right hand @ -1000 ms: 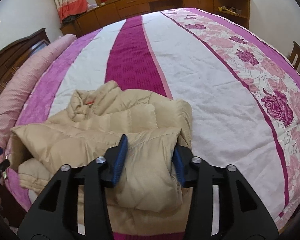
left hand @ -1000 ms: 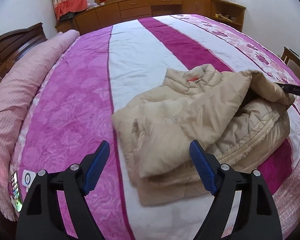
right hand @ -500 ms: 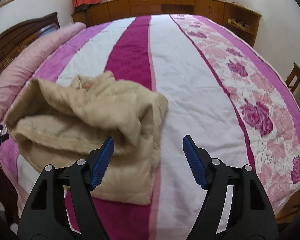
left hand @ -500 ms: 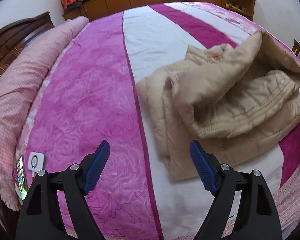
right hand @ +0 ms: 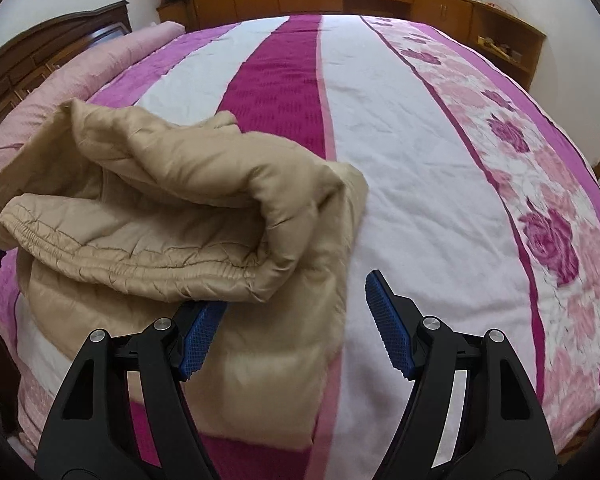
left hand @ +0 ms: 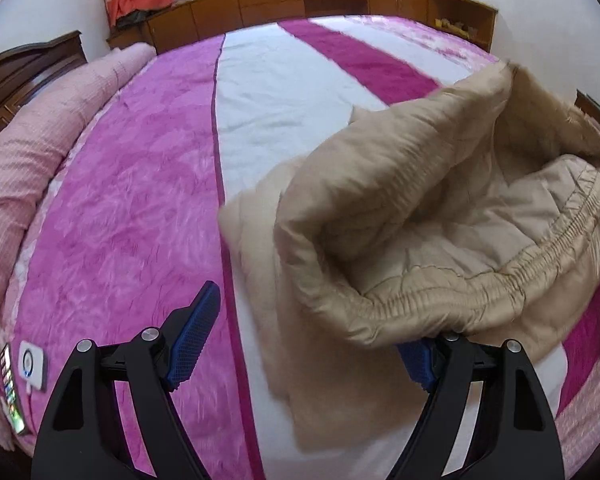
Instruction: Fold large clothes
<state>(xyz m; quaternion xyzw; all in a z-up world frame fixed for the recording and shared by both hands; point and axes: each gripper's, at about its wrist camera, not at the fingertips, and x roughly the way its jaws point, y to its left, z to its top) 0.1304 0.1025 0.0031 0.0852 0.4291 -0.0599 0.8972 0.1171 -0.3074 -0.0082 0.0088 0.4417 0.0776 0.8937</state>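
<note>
right gripper [right hand: 296, 320] let go a second back, fingers wide, empty | left gripper [left hand: 308, 336] wide too, holding nothing | beige jacket [right hand: 172, 208] sat bunched on bedspread [right hand: 420, 160] (fold sprang open) | needs re-gripping

Black tool [left hand: 306, 344]; blue ribbed pads [left hand: 194, 336]; silver screws.

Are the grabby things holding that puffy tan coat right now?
No. The left hand-held gripper and right hand-held gripper are both open with nothing between their fingers. The padded beige jacket lies bunched on the striped pink bedspread.
</note>
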